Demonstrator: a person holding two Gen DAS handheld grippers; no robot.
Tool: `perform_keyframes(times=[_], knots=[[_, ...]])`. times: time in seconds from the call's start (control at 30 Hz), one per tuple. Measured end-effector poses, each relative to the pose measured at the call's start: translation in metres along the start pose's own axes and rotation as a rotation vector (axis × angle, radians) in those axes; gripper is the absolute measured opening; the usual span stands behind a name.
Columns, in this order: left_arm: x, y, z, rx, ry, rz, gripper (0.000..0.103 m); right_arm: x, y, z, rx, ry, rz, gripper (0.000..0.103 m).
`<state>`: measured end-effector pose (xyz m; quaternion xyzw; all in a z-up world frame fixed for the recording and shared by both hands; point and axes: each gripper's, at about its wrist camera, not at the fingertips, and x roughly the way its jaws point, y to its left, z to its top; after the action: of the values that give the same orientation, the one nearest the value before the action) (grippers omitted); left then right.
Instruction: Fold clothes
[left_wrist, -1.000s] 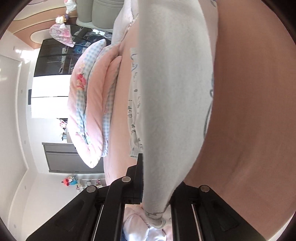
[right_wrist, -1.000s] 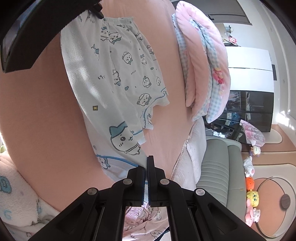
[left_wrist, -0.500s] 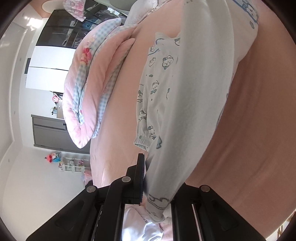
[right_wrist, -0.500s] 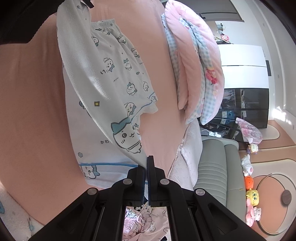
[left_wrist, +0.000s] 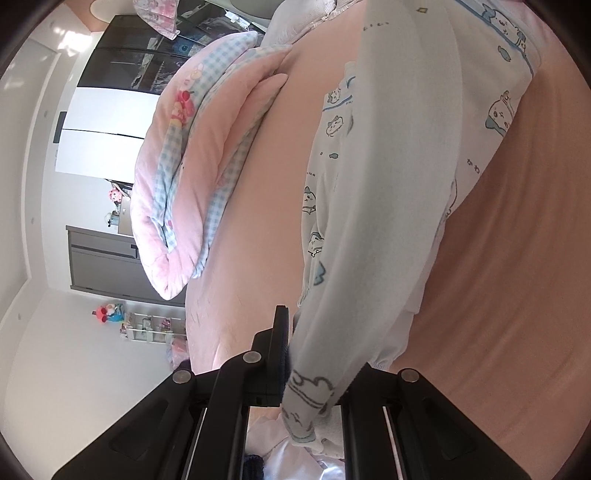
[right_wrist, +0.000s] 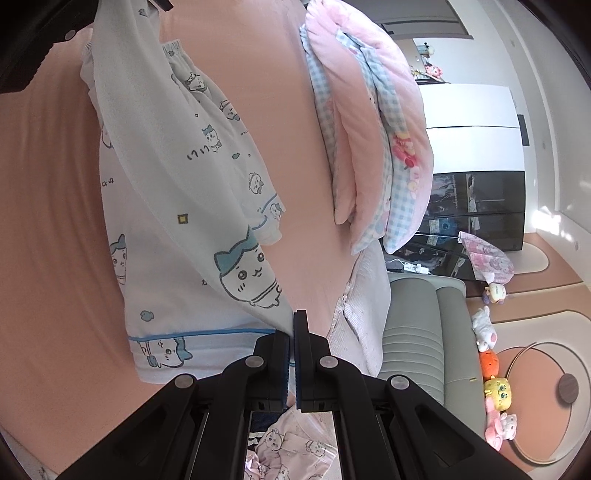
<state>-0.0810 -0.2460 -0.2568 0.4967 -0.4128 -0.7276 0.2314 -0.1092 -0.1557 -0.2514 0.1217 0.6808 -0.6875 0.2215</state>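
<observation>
Now we've got both grippers clamped on the pajama top (right_wrist: 177, 206): left gripper (left_wrist: 314, 373) pinching its cuffed end, right gripper (right_wrist: 291, 354) pressed tight on the hem corner. Since a second ago the cloth has swung up and across the pink bed (right_wrist: 303, 147), one layer draped over another, so the fold looks underway, not yet laid flat.

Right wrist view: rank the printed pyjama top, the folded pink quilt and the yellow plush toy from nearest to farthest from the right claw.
1. Printed pyjama top: pinched in the right claw, draped to the left.
2. Folded pink quilt: farther up the bed, upper right.
3. Yellow plush toy: off the bed, on the floor at far right.
</observation>
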Motion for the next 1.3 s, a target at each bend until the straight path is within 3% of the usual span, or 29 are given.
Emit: perform_keyframes(times=[0.57, 0.87, 1.3], knots=[[0.048, 0.018, 0.014, -0.066, 0.024, -0.101, 0.008, 0.063, -0.016, 0.047, -0.064, 0.020, -0.014, 0.000], [0.085, 0.023, 0.020, -0.112, 0.063, -0.205, 0.008, 0.091, -0.019, 0.067, -0.111, 0.007, -0.014, 0.000], [0.103, 0.030, 0.027, -0.188, 0.088, -0.292, 0.008, 0.134, -0.023, 0.088, -0.075, 0.025, 0.082, 0.000]])
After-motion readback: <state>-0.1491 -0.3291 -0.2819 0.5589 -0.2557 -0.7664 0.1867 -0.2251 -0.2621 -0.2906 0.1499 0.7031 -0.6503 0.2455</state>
